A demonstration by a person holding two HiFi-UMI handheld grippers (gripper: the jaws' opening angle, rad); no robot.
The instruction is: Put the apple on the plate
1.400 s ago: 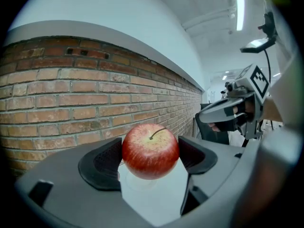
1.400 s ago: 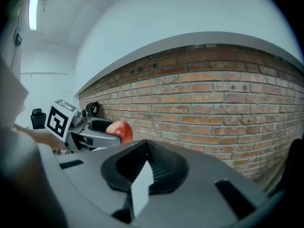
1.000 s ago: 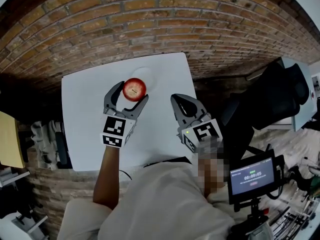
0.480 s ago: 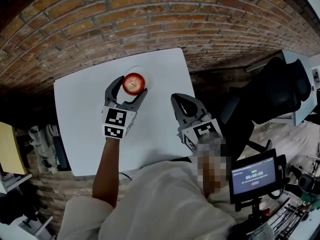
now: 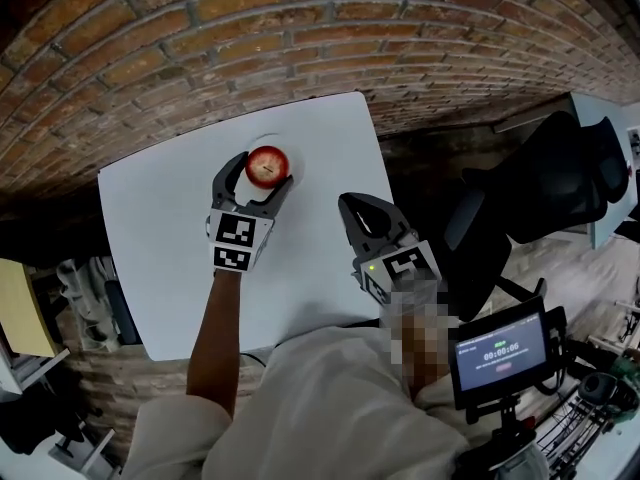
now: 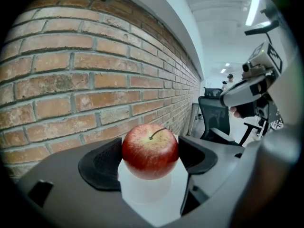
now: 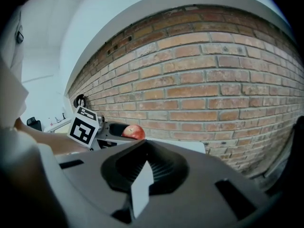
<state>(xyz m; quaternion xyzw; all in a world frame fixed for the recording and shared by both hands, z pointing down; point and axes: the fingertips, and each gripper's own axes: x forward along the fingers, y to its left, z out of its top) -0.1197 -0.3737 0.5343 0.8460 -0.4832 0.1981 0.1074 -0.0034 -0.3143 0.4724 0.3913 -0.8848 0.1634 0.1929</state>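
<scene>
A red apple (image 5: 267, 164) sits between the jaws of my left gripper (image 5: 264, 170), which is shut on it, over the far middle of the white table (image 5: 160, 228). In the left gripper view both pads press the sides of the apple (image 6: 150, 151), stem up, and the white plate (image 6: 145, 194) lies right under it. In the head view the rim of the plate (image 5: 268, 138) shows just beyond the apple. I cannot tell whether the apple rests on the plate. My right gripper (image 5: 356, 206) is shut and empty over the table's right side; its own view shows the apple (image 7: 133, 131) far off.
A brick wall (image 5: 300, 38) runs along the table's far edge. A black office chair (image 5: 540, 188) stands to the right of the table. A small monitor on a stand (image 5: 500, 353) is at the lower right. The table's left half holds nothing.
My left gripper has carried the apple a little farther from me, onto the spot over the plate. The right gripper has stayed where it was.
</scene>
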